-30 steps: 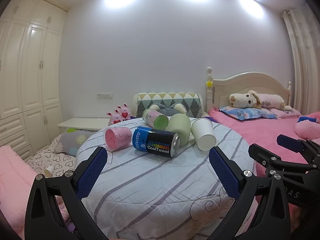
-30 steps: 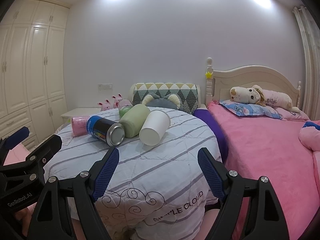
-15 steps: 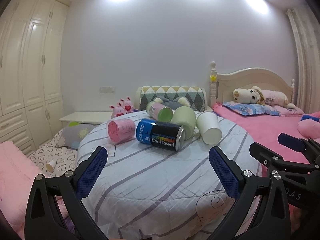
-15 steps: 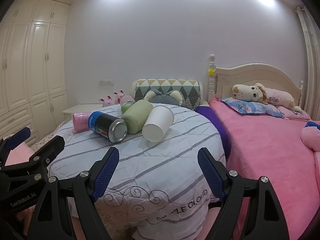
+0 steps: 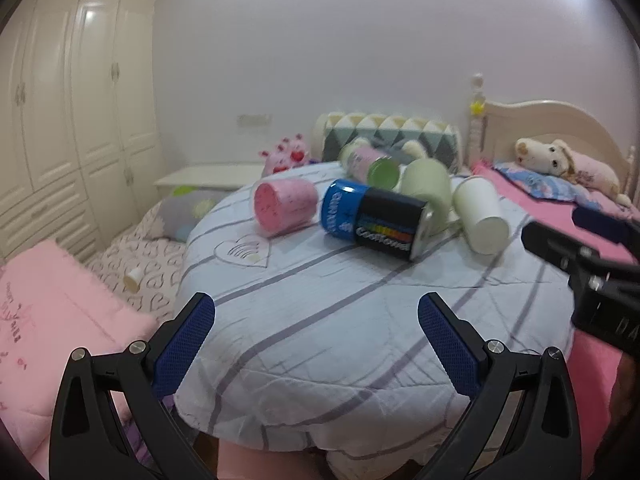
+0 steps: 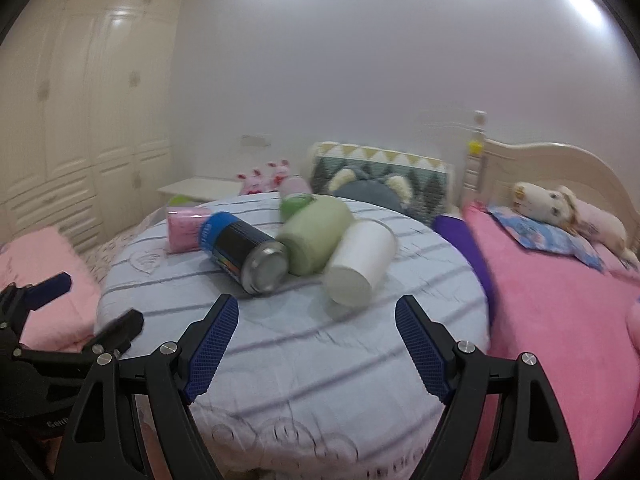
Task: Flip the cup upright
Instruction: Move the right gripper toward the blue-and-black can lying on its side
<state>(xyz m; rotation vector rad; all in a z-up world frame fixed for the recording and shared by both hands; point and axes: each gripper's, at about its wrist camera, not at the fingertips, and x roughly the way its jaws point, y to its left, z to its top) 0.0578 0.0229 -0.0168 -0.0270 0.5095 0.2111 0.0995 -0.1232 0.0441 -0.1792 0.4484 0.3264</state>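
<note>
A bedroom: white wardrobe [image 5: 76, 92], pink bed [image 6: 560, 304], and a round tabletop [image 5: 320, 320] under a striped, soft-looking cloth. The cup [image 6: 360, 266] lies on its side near the far middle, touching the green mug [image 6: 314, 232], its closed end toward the right camera. It looks like thin white paper, so probably very light, easily crushed and apt to roll; a gentle pinch across the wall near the stiffer base seems safest. A can [image 6: 244, 252] lies beside the mug. Left tongs [image 5: 316, 344] and right tongs [image 6: 316, 344] both gape, empty, short of it.
</note>
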